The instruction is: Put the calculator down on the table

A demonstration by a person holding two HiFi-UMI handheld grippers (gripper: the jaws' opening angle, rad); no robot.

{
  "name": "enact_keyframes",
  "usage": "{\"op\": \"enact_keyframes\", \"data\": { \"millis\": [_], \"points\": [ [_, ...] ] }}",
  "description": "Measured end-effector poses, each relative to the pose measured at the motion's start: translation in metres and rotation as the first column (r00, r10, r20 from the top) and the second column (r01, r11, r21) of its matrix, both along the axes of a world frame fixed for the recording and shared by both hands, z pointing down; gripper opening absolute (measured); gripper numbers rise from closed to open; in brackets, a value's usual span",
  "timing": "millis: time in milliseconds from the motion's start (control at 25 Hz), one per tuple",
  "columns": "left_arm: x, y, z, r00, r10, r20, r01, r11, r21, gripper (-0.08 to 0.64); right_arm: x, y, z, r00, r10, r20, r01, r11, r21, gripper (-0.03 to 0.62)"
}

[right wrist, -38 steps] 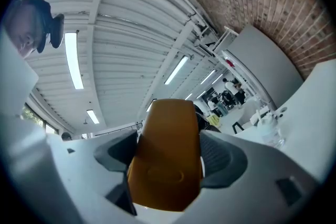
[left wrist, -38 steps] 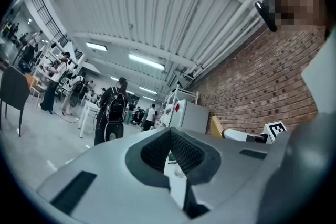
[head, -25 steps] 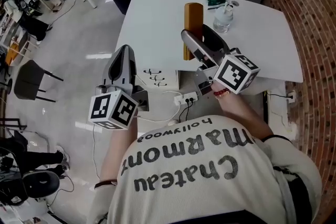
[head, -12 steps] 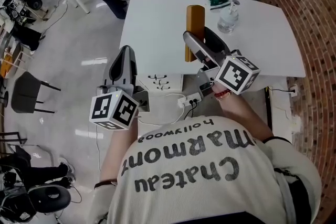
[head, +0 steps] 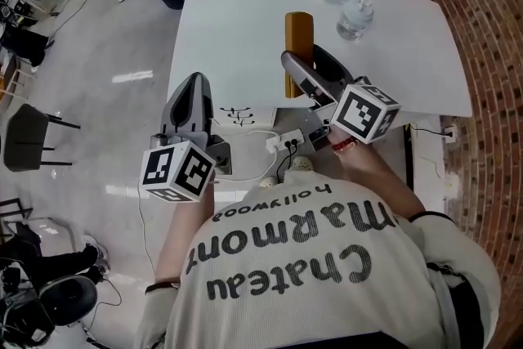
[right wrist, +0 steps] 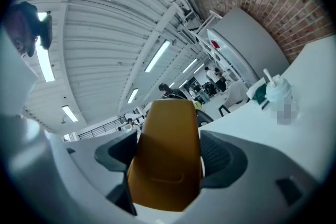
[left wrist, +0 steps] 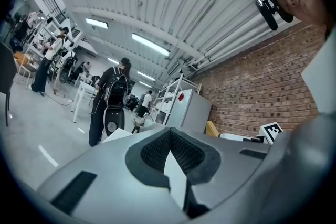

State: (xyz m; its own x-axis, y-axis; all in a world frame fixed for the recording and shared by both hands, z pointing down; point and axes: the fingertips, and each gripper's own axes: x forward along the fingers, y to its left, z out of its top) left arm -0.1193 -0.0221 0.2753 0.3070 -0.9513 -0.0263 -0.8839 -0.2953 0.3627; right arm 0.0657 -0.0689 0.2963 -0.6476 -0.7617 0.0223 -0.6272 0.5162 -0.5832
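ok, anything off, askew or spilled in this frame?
Nothing stands out. The right gripper grips the orange calculator over the white table. The bottle stands upright and nothing is spilled. The left gripper is empty.

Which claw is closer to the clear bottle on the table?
Right. The right claw, gripping the calculator, is over the table a little short of the bottle. The left claw is by the table's near left corner, farther away.
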Motion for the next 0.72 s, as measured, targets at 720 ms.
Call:
{"op": "enact_keyframes", "data": {
  "millis": [720],
  "points": [
    [0.019,-0.055,-0.004,0.986,-0.169,-0.013,0.169,0.986,-0.011,0.000,0.012,-0.086,0.003,0.987,-0.155,0.031,0.157,0.986,-0.064,0.382]
  ]
}}
